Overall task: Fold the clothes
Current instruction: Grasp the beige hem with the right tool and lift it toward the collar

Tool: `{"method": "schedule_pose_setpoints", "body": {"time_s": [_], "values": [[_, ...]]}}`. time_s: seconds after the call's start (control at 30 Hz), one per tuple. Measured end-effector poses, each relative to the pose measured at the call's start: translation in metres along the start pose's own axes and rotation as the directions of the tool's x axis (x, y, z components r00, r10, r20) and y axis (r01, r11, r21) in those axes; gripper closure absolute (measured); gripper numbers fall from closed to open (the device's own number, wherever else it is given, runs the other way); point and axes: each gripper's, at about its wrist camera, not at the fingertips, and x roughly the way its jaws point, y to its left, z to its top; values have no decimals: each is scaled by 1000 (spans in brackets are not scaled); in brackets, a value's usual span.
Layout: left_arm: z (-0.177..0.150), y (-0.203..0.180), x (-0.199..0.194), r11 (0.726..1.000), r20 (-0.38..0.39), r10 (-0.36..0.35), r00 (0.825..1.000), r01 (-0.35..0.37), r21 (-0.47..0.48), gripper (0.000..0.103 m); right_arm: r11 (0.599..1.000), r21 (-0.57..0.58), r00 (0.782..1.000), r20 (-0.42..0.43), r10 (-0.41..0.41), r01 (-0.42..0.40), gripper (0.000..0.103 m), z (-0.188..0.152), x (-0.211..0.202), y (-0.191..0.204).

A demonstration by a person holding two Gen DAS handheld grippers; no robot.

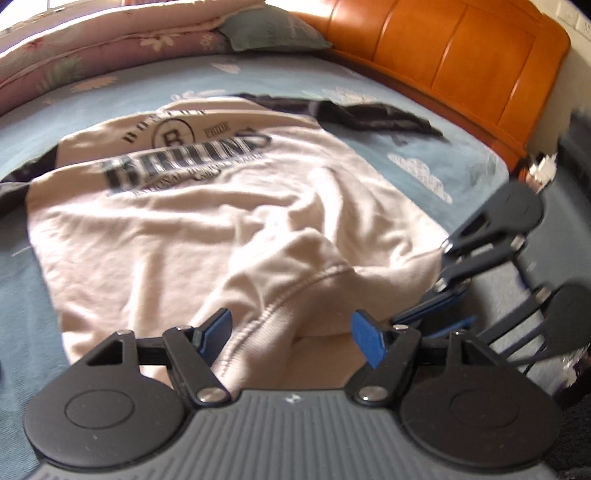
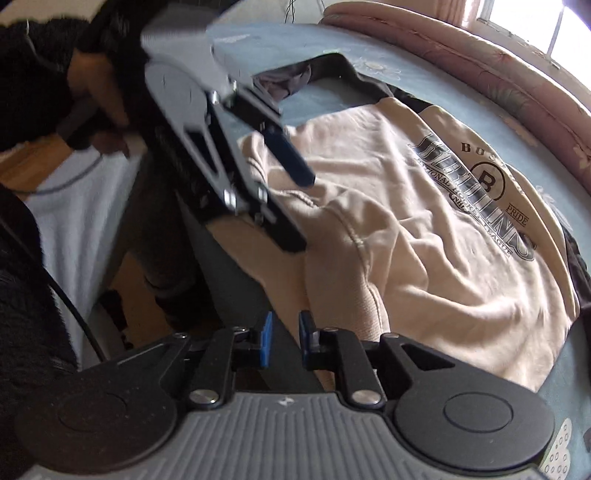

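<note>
Lighting: I read daylight, entering from the window (image 2: 532,26) beyond the rolled quilt (image 2: 480,74); the panes are blown out to white.

Sweatshirt (image 1: 207,236): bright patches on the folds nearest me, soft shadow in the creases; the chest print smears in the left view and reads sharper in the right.

Headboard (image 1: 461,62): evenly lit, with a mild sheen.

Blur: the right claw (image 1: 439,317) streaks at the sweatshirt's right edge; the left claw (image 2: 295,173) is smeared likewise in the other view.

Distortion: the bed (image 1: 369,92) bows heavily around the sweatshirt, and the corners fall dark and soft.
</note>
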Motion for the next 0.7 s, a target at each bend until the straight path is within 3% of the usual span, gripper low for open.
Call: {"method": "schedule_pose_setpoints", "body": {"time_s": [0.2,0.3,0.4,0.57,0.7], "values": [[-11,7,-20,997,43,36,998,-33,-66,29,987,-151,998,-11,-56,54,77,11,31,25],[-23,8,-26,994,47,58,997,-54,-95,29,981,-180,997,2,-73,73,102,15,28,31],[-32,8,-34,991,47,87,995,-82,-103,29,977,-181,994,41,-103,109,102,19,17,31],[-41,12,-51,979,76,149,986,-136,-152,28,995,-49,996,19,90,-89,102,26,14,22],[-46,10,-57,976,74,154,985,-140,-167,27,992,-21,989,-78,126,-128,101,17,27,24]]}}
